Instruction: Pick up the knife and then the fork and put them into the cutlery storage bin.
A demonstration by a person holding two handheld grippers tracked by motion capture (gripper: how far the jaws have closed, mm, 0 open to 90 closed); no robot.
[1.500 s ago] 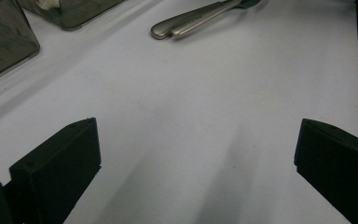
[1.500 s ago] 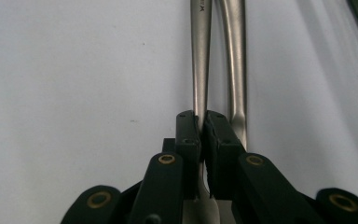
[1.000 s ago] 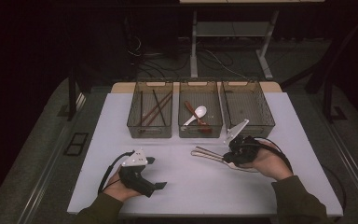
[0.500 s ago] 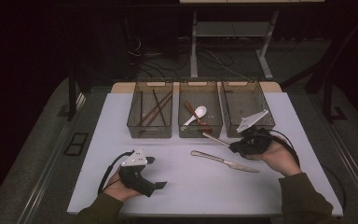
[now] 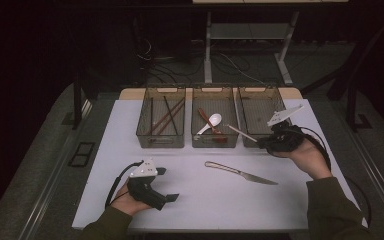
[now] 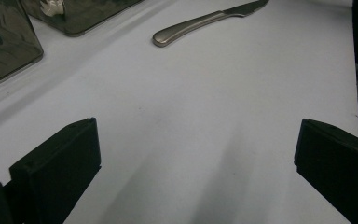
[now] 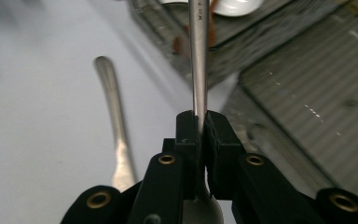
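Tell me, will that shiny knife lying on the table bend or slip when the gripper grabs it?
The knife looks like solid metal, so it probably stays stiff. Its smooth, polished handle may be slippery between the jaws. It lies flat on the white table, so getting under it could be tricky. The right gripper already pinches a similar metal utensil firmly.

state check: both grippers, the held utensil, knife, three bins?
left gripper: open, empty, resting on table.
right gripper: shut on metal utensil.
metal utensil: held, lifted.
knife: flat on table.
left bin: chopsticks.
middle bin: spoons.
right bin: contents unclear.
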